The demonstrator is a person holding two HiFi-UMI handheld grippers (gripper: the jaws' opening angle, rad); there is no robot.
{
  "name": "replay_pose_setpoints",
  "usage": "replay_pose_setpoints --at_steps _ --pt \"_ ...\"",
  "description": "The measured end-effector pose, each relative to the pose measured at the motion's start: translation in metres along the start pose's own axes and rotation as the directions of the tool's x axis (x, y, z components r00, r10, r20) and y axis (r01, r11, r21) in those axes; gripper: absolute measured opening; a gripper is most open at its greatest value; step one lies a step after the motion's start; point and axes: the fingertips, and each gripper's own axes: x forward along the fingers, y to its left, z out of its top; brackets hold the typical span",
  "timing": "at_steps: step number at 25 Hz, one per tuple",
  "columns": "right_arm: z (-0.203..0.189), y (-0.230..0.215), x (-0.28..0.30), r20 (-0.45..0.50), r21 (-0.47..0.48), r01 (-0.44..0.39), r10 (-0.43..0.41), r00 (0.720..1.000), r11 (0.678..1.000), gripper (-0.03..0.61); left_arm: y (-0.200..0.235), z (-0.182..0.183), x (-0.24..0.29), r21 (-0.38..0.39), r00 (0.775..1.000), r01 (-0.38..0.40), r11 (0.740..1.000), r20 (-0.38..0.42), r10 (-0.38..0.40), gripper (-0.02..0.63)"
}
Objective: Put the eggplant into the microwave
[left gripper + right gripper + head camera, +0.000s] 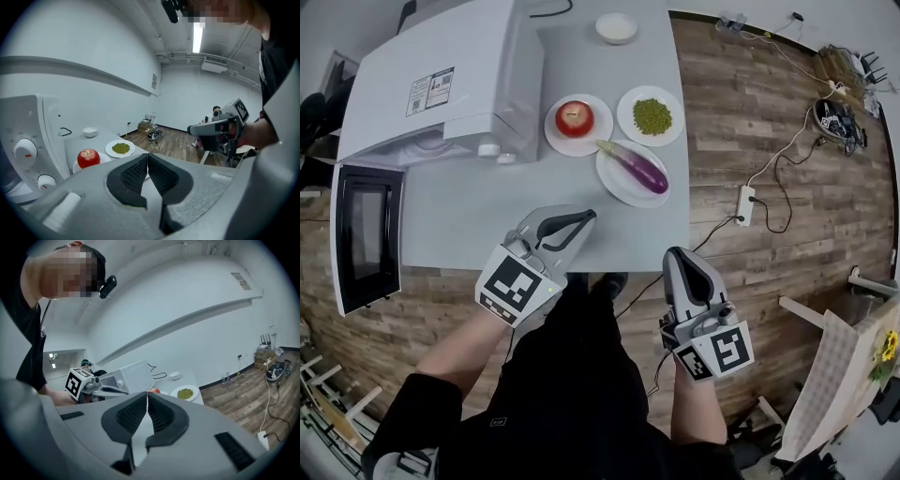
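You are holding the left tool (589, 217) with its two jaws pressed together, ribbed pads meeting at the tips, and nothing is sitting between them. You are keeping the right tool (675, 255) closed in the same way, pads touching and gripping nothing. In the head view the left tool is hanging over the near part of the desk (469, 220), its tips pointing towards the plates. The right tool is hovering by the desk's near right corner. Neither tool is touching anything on the desk.

The eggplant (635, 167) is lying on a white plate (612, 186) on the right side of the desk, well apart from both tools, with its green stem end pointing towards the apple (575, 118). The apple is sitting on its own plate just beside it. A third plate holding green beans (652, 115) is standing next to that, and a small white bowl (616, 27) is resting farther back.

The microwave (441, 84) is standing on the left of the desk with its door (366, 234) swung open towards you. A power strip (745, 204) is lying on the wooden floor to the right of the desk.
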Motion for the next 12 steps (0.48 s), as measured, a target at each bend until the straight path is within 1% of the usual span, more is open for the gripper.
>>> replay_pose_setpoints --at_steps 4,8,11,12 --pt "-0.020 -0.009 0.009 -0.006 0.019 0.000 0.000 1.000 1.000 0.018 0.009 -0.037 0.023 0.066 0.997 0.010 0.998 -0.083 -0.004 0.011" --pt "-0.040 -0.019 0.014 -0.018 0.038 0.004 -0.004 1.000 0.999 0.018 0.018 -0.060 0.042 0.111 0.990 0.024 0.993 -0.142 -0.008 0.012" --pt "-0.051 -0.026 0.016 -0.026 0.046 0.011 -0.009 1.000 0.999 0.018 0.020 -0.075 0.057 0.182 0.982 0.049 0.982 -0.191 -0.013 0.015" --pt "-0.054 -0.028 0.017 -0.026 0.047 0.012 -0.011 1.000 0.999 0.018 0.020 -0.079 0.061 0.209 0.978 0.061 0.976 -0.207 -0.017 0.030"
